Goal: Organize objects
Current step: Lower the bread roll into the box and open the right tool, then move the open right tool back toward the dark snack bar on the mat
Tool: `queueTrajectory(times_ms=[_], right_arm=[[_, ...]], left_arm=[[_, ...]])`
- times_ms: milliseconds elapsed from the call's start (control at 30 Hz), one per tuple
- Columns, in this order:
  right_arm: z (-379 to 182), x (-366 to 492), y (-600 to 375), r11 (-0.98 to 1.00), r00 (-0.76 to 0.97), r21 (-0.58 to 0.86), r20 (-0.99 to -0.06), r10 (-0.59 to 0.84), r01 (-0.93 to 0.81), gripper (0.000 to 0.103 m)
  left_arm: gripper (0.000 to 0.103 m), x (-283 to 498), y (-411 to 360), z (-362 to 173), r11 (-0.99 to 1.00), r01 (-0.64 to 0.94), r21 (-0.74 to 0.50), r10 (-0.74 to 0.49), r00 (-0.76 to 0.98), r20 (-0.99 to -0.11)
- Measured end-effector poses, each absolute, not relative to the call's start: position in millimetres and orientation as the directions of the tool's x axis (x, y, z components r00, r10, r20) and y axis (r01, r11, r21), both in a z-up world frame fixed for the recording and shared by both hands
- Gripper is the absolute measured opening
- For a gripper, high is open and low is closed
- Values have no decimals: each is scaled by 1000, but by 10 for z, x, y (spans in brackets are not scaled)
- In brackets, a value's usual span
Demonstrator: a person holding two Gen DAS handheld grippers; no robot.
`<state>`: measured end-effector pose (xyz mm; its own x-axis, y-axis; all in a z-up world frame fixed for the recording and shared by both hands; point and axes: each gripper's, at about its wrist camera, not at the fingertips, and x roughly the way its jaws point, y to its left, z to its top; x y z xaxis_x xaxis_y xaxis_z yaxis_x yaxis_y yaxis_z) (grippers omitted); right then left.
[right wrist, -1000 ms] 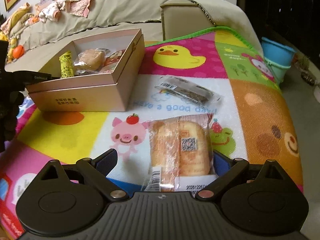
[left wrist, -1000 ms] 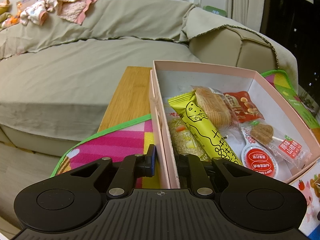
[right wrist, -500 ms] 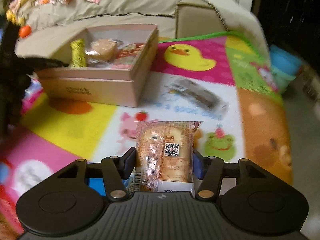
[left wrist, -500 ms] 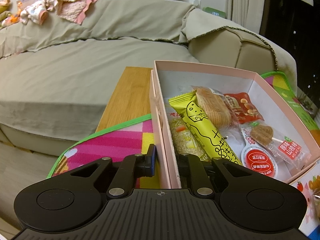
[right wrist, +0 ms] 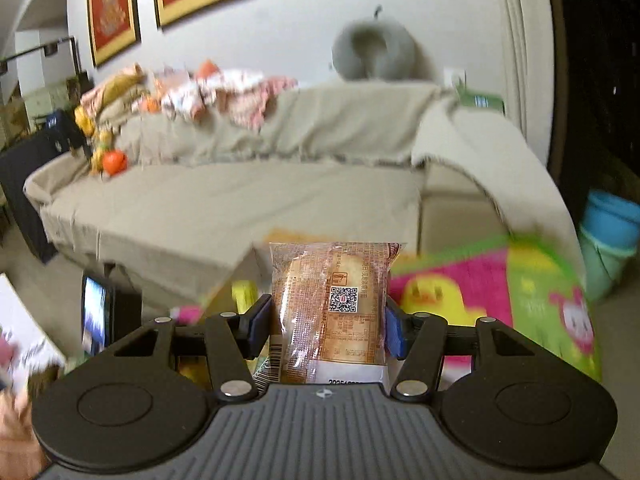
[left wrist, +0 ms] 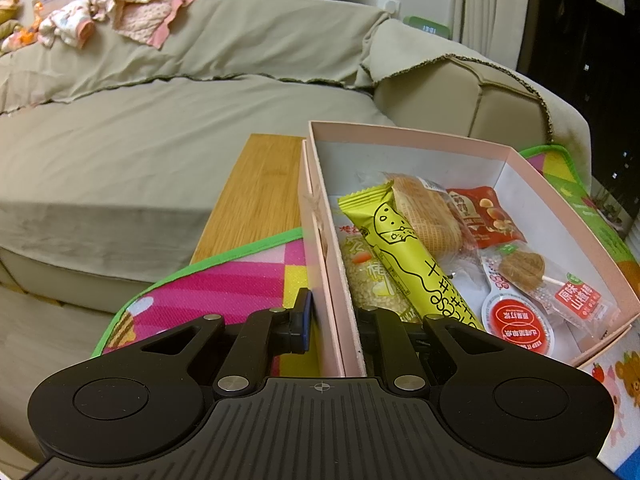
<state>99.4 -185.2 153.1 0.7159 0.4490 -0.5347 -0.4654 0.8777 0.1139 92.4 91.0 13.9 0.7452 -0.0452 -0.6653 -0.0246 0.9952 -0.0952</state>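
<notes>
Left gripper [left wrist: 333, 322] is clamped narrow on the near side wall of the pink box [left wrist: 408, 136], one finger outside, one inside. The box sits on the play mat [left wrist: 224, 280] and holds a yellow snack bar [left wrist: 416, 268], a wrapped cake [left wrist: 428, 216], a red packet [left wrist: 486, 216] and a lollipop [left wrist: 524, 266]. Right gripper [right wrist: 328, 330] has just closed and now pinches a bread pack [right wrist: 330, 308] from both sides, held up off the mat (view is blurred), with the sofa [right wrist: 224, 204] behind it.
</notes>
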Motion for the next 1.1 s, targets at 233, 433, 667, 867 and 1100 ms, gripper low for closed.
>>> queueTrajectory(times_ms=[233,433,667,867,1100], right_arm=[[1073,1601,-1434,877,671,211,-574,469,-432,56],[570,1818,-1317,878,618,278,-628,473,-389,56],[422,1694,-1333,863,573,269,-658,489,-427,68],[736,1548,-1787,882,654,204,-605,455,-425,75],[471,1851,-2548,977,709,92,-676,202,-190,72]], left_arm=[[15,935,905,145,995,-20,-100,-51,746,-664],[15,932,909,143,995,-20,-99,-51,746,-664],[15,942,899,141,995,-16,-96,-52,746,-664],[15,947,899,140,995,-15,-96,-53,746,-664],[15,961,892,140,995,-18,-98,-52,745,-665]])
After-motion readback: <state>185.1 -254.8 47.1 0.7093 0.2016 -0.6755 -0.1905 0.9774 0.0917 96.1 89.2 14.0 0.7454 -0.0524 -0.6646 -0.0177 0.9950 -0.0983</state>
